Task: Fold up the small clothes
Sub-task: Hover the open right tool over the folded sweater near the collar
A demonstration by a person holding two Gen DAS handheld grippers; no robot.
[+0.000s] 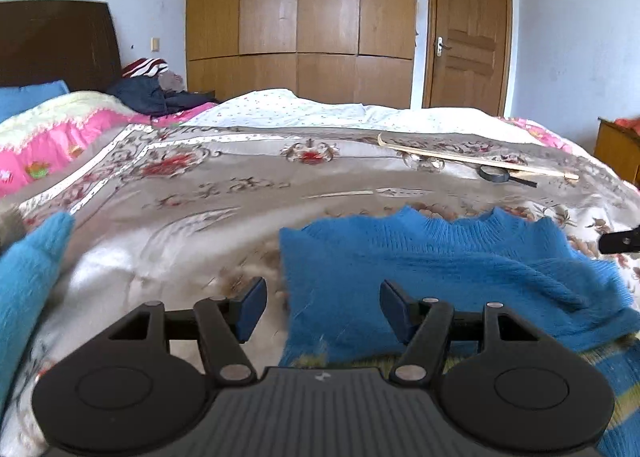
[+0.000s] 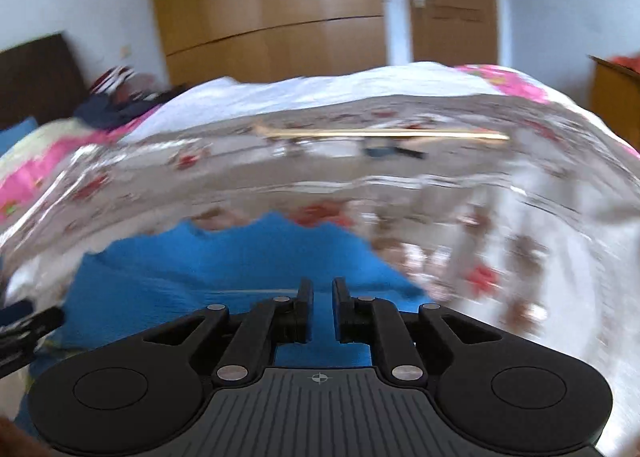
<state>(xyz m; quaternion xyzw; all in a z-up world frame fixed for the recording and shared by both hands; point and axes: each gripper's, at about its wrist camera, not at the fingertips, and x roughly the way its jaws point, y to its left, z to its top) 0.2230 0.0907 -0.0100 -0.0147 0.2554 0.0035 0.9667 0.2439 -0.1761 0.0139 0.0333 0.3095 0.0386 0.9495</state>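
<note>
Two claws are seen over a blue knitted sweater (image 1: 420,277) that is spread on the floral bedspread (image 1: 240,185) of a bed, near its front edge. The ribbed neckline is turned away from the cameras, and one sleeve (image 1: 568,289) has been laid across the body from the right side, so a first fold is judged to be done. The left claw (image 1: 322,307) is held wide, with nothing between its blue pads; it is lined up with the sweater's left edge, probably so that this side can be taken next. The right claw (image 2: 322,307) is kept narrow, with a small gap between its fingers and no cloth pinched in it; it hangs just above the sweater's body, and its view is blurred by motion. A second, lighter blue fuzzy garment (image 1: 28,281) is visible at the left edge of the left wrist view, set apart, presumably waiting its turn. Farther back on the bed, a thin wooden stick (image 1: 476,159) and a magnifying glass (image 1: 496,174) are left well clear of the folding area.
</note>
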